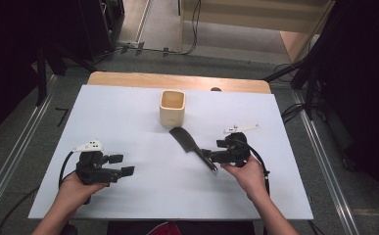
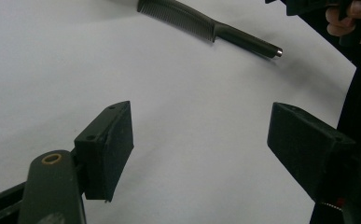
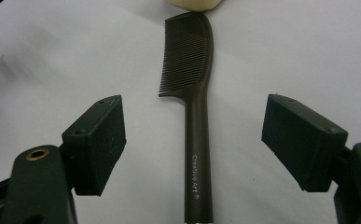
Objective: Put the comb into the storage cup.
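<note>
Matte black plastic comb (image 3: 194, 107), fine-toothed with a round handle, lies flat on our smooth white table (image 1: 128, 127) between the spread jaws of our right claw (image 3: 194, 140), near a squarish cream cup (image 1: 172, 108), perhaps ceramic, while our left claw (image 2: 201, 140) gapes empty.

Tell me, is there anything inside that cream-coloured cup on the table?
From above, the cup looks empty: its upper inner walls are bare. Its bottom is hidden by the near wall, so something small could lie there. The comb lies outside, on the table.
</note>
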Available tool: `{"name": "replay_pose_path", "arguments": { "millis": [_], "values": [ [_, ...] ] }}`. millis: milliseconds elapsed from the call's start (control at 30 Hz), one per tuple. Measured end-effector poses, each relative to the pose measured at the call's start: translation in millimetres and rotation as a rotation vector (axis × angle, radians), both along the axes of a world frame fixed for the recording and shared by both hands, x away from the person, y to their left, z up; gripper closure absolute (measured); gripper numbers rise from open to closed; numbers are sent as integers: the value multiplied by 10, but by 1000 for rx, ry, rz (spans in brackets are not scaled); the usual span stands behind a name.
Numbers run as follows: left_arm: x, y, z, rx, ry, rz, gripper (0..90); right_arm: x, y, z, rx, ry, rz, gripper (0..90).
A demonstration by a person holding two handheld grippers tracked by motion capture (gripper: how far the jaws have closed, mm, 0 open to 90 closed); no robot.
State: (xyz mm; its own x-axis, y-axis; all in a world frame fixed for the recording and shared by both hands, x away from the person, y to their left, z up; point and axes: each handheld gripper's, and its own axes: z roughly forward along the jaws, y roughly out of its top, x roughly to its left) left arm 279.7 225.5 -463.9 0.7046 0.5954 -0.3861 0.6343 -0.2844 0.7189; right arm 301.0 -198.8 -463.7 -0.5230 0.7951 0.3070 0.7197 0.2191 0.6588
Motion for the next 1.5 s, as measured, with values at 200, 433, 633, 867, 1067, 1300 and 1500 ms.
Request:
{"name": "replay_pose_path", "arguments": {
  "millis": [200,433,633,867,1067,1300,1500],
  "values": [
    [-1,-2,4,1,1,1,241,-18,20,-38,-16,5,-1,204],
    [1,2,3,-1,0,2,240,-45,37,-107,-29,9,-18,215],
    [12,5,10,2,-1,2,241,-63,44,-165,-45,4,-23,223],
    [30,-2,8,4,-4,1,241,-97,74,-225,-53,-3,-15,231],
    [43,-18,7,8,-7,-7,241,-122,111,-270,-68,-4,-9,239],
    [52,-35,6,11,-7,-15,242,-122,106,-330,-75,8,-14,262],
    [55,-37,6,11,-6,-15,242,-131,132,-377,-86,10,-21,272]
  ]
}}
